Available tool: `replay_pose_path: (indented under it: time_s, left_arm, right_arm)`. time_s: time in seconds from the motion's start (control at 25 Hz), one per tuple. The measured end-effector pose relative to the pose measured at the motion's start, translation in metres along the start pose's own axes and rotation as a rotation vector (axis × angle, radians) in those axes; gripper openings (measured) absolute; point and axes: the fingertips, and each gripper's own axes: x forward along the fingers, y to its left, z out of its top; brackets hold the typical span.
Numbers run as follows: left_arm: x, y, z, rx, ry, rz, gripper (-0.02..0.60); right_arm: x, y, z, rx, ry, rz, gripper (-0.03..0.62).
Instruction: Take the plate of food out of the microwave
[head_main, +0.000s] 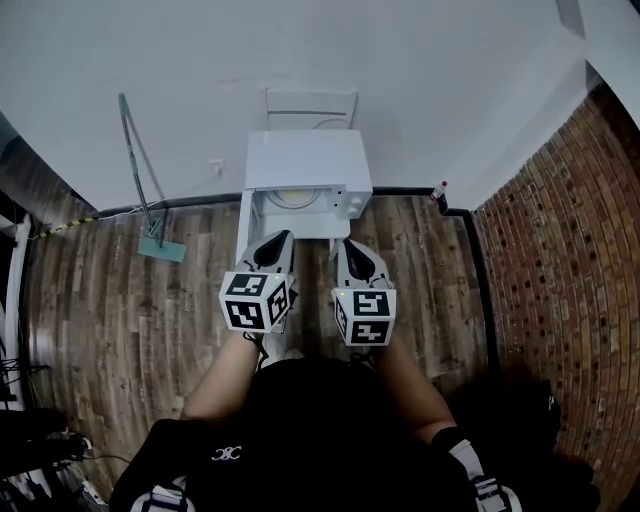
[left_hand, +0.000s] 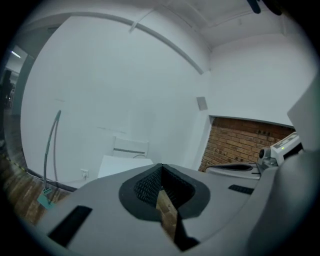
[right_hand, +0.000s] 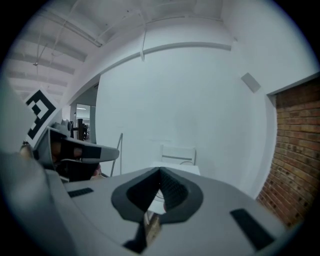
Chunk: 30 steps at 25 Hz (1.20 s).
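Observation:
A white microwave (head_main: 308, 165) stands against the white wall with its door (head_main: 244, 222) swung open to the left. Inside its opening I see the pale rim of a plate (head_main: 290, 198); the food on it cannot be made out. My left gripper (head_main: 273, 248) and right gripper (head_main: 352, 250) hover side by side just in front of the opening, both pointing at it. Both are shut with nothing between their jaws. In the left gripper view the left gripper (left_hand: 161, 166) has its tips together, with the microwave (left_hand: 122, 165) beyond. The right gripper (right_hand: 160, 171) looks the same in its own view.
A white chair (head_main: 310, 104) stands behind the microwave. A mop (head_main: 150, 200) leans on the wall at the left. A brick wall (head_main: 560, 260) closes the right side, with a small bottle (head_main: 437, 190) at its corner. The floor is wood planks (head_main: 130, 310).

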Motion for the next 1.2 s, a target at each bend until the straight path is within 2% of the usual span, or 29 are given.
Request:
replay_pose_path:
  time_s: [0.16, 0.28, 0.36, 0.48, 0.64, 0.84, 1.0, 1.08, 1.2]
  left_arm:
    - [0.021, 0.012, -0.014, -0.035, 0.037, 0.013, -0.003]
    - [0.035, 0.020, -0.022, -0.094, 0.052, 0.035, -0.003]
    - [0.044, 0.023, -0.023, -0.104, 0.042, 0.062, -0.003]
    - [0.060, 0.034, -0.023, -0.103, 0.029, 0.133, -0.003]
    - [0.081, 0.049, -0.025, -0.170, 0.015, 0.257, -0.003]
    - [0.107, 0.061, -0.028, -0.238, -0.011, 0.393, -0.003]
    - [0.114, 0.062, -0.055, -0.320, -0.033, 0.482, -0.003]
    - [0.113, 0.062, -0.077, -0.369, -0.038, 0.516, -0.003]
    - [0.114, 0.064, -0.114, -0.434, -0.024, 0.553, -0.003]
  right_arm:
    - [0.023, -0.011, -0.014, 0.006, 0.043, 0.009, 0.006]
    - [0.045, -0.019, -0.024, -0.037, 0.084, 0.036, 0.006]
    - [0.064, -0.028, -0.027, -0.061, 0.104, 0.072, 0.006]
    - [0.100, -0.035, -0.026, -0.109, 0.119, 0.148, 0.007]
    - [0.143, -0.040, -0.028, -0.203, 0.152, 0.281, 0.008]
    - [0.189, -0.048, -0.034, -0.266, 0.173, 0.447, 0.008]
    - [0.218, -0.047, -0.065, -0.366, 0.214, 0.572, 0.018]
    - [0.231, -0.042, -0.091, -0.448, 0.248, 0.627, 0.064]
    - [0.252, -0.035, -0.129, -0.557, 0.278, 0.667, 0.092]
